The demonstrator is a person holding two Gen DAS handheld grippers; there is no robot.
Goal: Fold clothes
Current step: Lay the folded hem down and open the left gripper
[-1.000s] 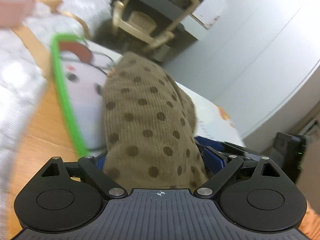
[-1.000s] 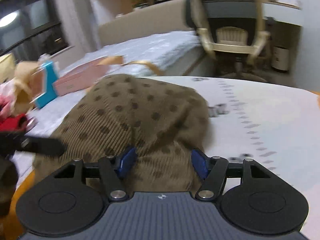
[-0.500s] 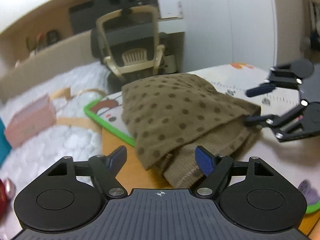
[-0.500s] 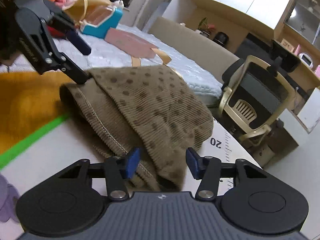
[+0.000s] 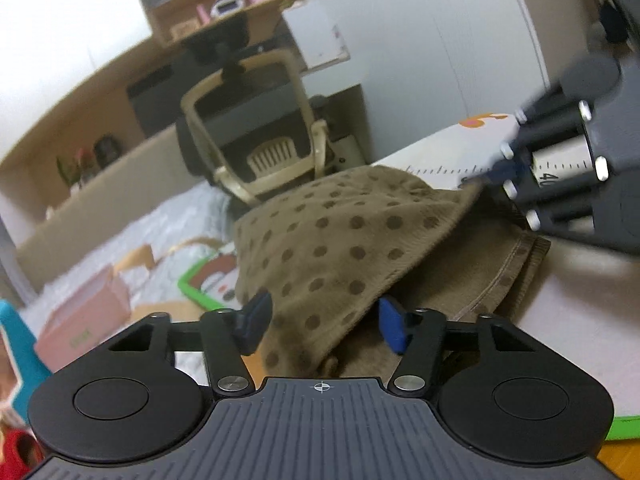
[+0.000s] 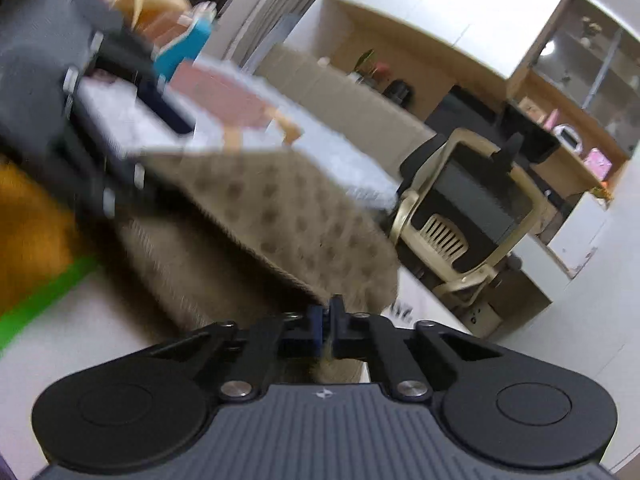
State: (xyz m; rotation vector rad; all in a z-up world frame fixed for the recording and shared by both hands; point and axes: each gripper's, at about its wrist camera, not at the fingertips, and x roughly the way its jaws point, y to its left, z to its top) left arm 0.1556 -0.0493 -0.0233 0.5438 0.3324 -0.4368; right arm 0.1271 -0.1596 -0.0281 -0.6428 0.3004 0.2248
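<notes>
A brown corduroy garment [image 5: 340, 240] with dark polka dots lies folded in layers on a white play mat [image 5: 580, 320]. My left gripper [image 5: 325, 322] is open, its blue pads on either side of the top layer's near edge. In the left wrist view my right gripper [image 5: 486, 178] pinches the top layer's far right corner. The right wrist view shows my right gripper [image 6: 326, 326] shut on a cloth edge, with the garment [image 6: 288, 208] stretching away, blurred. Far left there, my left gripper [image 6: 156, 140] is a dark blur with fingers apart at the opposite edge.
The mat has a green border [image 6: 48, 300] and lies on an orange floor [image 6: 28, 232]. A beige office chair [image 5: 256, 152] stands behind the garment. A white quilted bed [image 5: 160, 228] with a pink box [image 5: 84, 320] is at left.
My right gripper has shut on the garment's corner, having been open around it. My left gripper has moved in so the top layer's edge sits between its pads. Both views have swung.
</notes>
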